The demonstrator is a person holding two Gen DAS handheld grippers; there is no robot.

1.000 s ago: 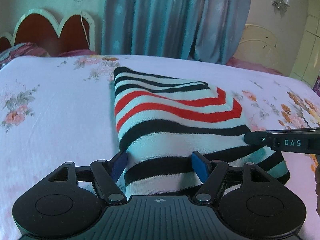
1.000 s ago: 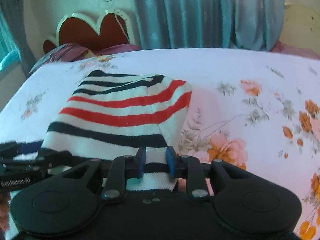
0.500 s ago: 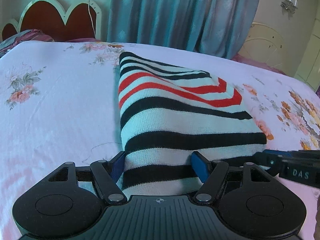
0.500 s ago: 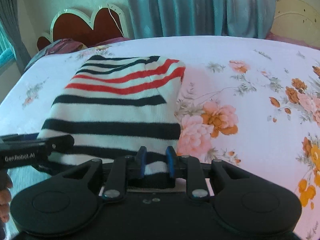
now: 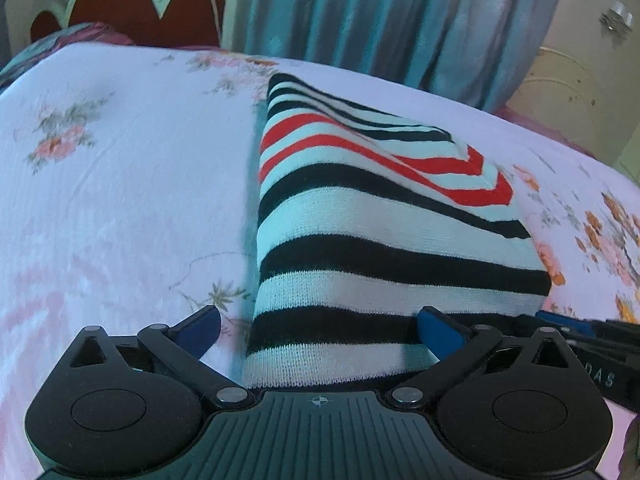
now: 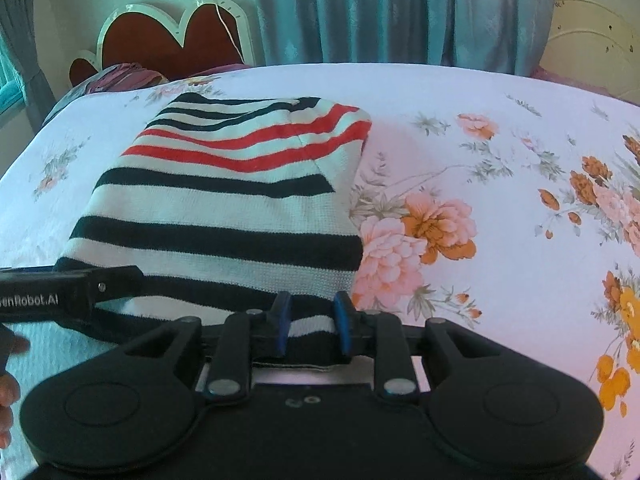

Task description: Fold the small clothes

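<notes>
Striped top (image 5: 380, 248) on bed: near hem between opening left tool (image 5: 320, 330) pads, right tool (image 6: 312, 322) clamped on hem.

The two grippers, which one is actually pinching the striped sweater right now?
The right gripper: its blue pads clamp the striped sweater at the near hem. The left gripper is opening, pads clear of the cloth.

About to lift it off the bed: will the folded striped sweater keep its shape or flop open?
The striped sweater is soft knit, so it would likely sag wherever unsupported. Its folded layers sit loose, so they could slide apart. The right tool pinches only the near hem, and the left tool is opening around it; expect drooping.
</notes>
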